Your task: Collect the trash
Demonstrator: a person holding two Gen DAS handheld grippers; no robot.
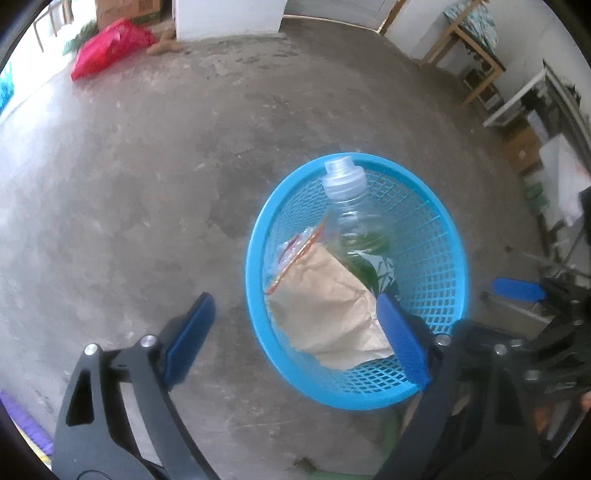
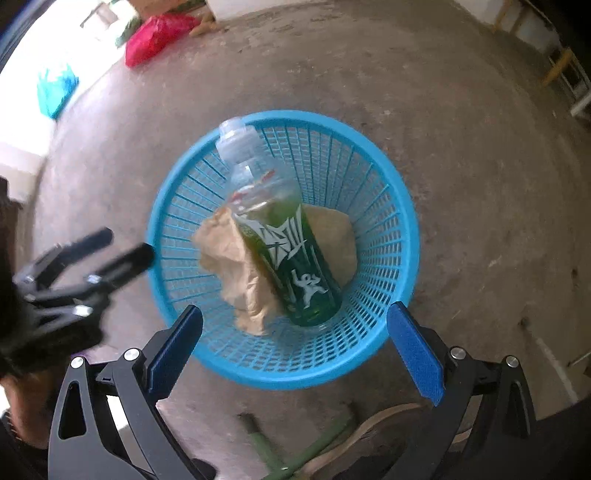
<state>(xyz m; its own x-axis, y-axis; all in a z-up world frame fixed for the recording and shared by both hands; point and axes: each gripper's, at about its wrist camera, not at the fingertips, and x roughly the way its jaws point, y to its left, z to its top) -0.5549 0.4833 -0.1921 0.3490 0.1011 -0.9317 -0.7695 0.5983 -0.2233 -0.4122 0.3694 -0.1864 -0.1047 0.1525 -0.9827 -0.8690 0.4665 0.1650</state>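
Observation:
A blue mesh basket [image 1: 439,236] [image 2: 373,206] stands on the concrete floor. Inside it lie a clear plastic bottle with a green label [image 1: 351,221] [image 2: 284,254], crumpled brown paper [image 1: 325,310] [image 2: 229,258] and a clear wrapper with red print [image 1: 295,251]. The bottle leans neck-up against the far rim. My left gripper [image 1: 295,332] is open and empty above the basket's near left rim. My right gripper [image 2: 295,332] is open and empty above the basket's near rim. The left gripper also shows at the left of the right wrist view [image 2: 107,251].
A red plastic bag [image 1: 110,46] [image 2: 155,35] lies far back on the floor beside a cardboard box [image 1: 127,11]. A blue bag [image 2: 55,90] lies at the far left. Wooden tables [image 1: 465,44] and shelving [image 1: 532,122] line the right side. A purple edge [image 1: 22,417] is near left.

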